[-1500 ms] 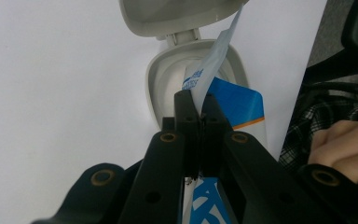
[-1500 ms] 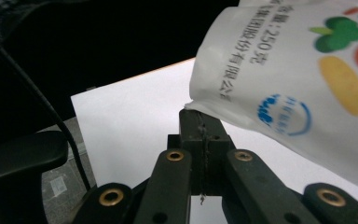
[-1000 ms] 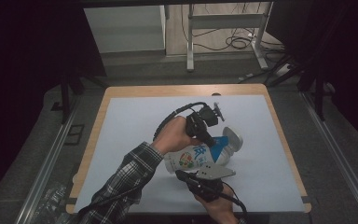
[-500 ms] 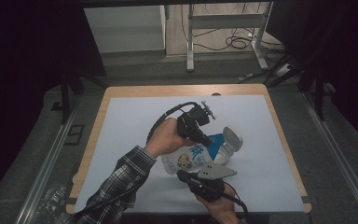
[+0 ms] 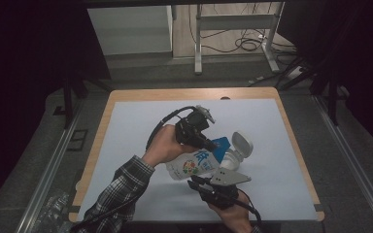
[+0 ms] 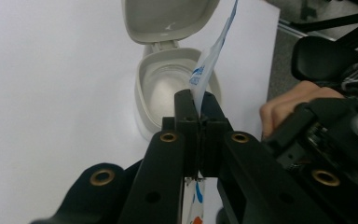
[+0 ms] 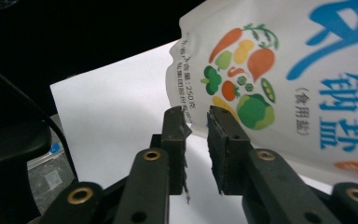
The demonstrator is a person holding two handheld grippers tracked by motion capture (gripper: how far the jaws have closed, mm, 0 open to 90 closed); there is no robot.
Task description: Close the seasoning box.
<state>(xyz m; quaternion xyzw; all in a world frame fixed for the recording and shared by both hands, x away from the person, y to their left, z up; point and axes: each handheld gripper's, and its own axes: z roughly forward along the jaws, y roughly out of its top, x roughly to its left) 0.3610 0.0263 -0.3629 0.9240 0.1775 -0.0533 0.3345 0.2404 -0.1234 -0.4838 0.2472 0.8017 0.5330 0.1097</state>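
Observation:
A white salt pouch (image 5: 193,165) printed with vegetables (image 7: 279,79) is held tilted over the white table cover (image 5: 141,126). My left gripper (image 5: 212,144) is shut on the pouch's blue top edge (image 6: 207,65), its jaws (image 6: 196,100) tight together on it. Just past that edge stands a white tub (image 6: 168,88) with its flip lid (image 5: 242,143) open. My right gripper (image 5: 196,180) is at the pouch's bottom corner. Its jaws (image 7: 196,119) have just been opening: a gap shows between them, with the pouch's crimped corner (image 7: 186,122) in it.
The table's wooden rim (image 5: 102,141) runs round the cover. A plaid sleeve (image 5: 121,187) comes in from the lower left. A metal frame and floor cables (image 5: 245,41) lie beyond the far edge. Dark drapes stand on both sides.
My left hand has pulled the pouch's top to the left, uncovering the open tub and its lid. My right gripper's jaws have parted at the pouch's bottom corner.

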